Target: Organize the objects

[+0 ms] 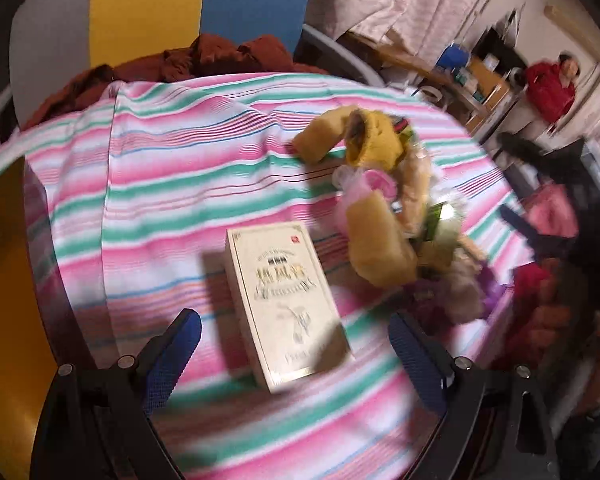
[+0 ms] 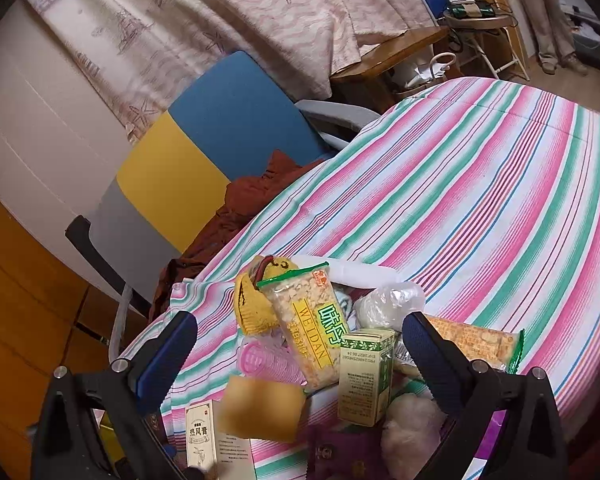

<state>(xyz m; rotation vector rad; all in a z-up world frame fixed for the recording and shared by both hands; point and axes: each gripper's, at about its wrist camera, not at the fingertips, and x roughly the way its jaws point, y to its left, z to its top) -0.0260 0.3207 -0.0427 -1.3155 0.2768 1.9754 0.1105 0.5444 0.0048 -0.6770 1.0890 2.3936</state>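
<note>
A cream medicine box (image 1: 286,304) lies flat on the striped bedspread (image 1: 172,184), between the blue pads of my left gripper (image 1: 294,334), which is open and hovers over it. Right of it is a blurred heap: yellow cloth (image 1: 370,140), a yellow sponge (image 1: 378,242) and pink netting. In the right wrist view my right gripper (image 2: 300,338) is open above the same heap: a WEIDAN snack bag (image 2: 310,330), a green-and-cream carton (image 2: 364,376), a pink hair roller (image 2: 266,360), the yellow sponge (image 2: 260,408) and the cream box (image 2: 200,436).
A chair with blue, yellow and grey panels (image 2: 204,144) stands against the bed, rust-red cloth (image 2: 256,192) draped on it. Patterned curtains (image 2: 220,12) hang behind. A wooden table (image 2: 388,56), a folding chair and a person in red (image 1: 552,88) are farther off.
</note>
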